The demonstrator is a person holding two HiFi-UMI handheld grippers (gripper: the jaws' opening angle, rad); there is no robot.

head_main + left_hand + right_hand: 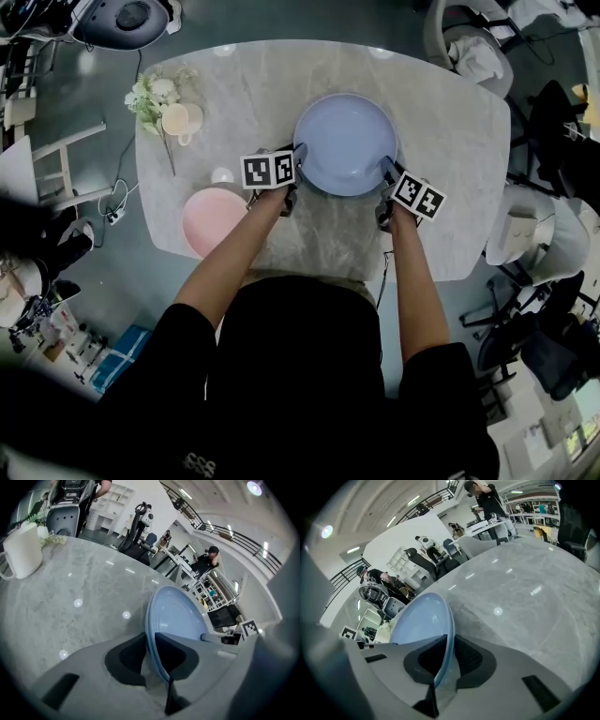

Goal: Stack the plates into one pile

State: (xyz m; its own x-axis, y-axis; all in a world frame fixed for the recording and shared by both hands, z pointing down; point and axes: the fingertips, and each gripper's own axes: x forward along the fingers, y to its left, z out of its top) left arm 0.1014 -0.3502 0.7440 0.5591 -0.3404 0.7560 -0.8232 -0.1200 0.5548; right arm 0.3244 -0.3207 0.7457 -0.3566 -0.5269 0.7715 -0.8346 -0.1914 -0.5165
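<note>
Farthest left, the pink plate (pixel 214 217) is lying near the table's (pixel 450 122) edge on my side, with nothing on it, and my left forearm is crossing just beside it. My left gripper (pixel 296 157) is biting the left rim of the blue plate (pixel 345 142). In the left gripper view, my jaws are standing narrow with the rim (pixel 151 634) pressed between the dark pads. The blue plate is sitting at the table's middle, spanning the gap between my hands. My right gripper (pixel 386 171) is pinching the opposite rim, and the right gripper view shows that edge (pixel 449 634) clamped the same way. I cannot tell whether the plate is off the marble.

The pink plate is lying left of the blue one and nearer my body, so I am judging that the carry runs leftward and back toward me, my left hand leading.
</note>
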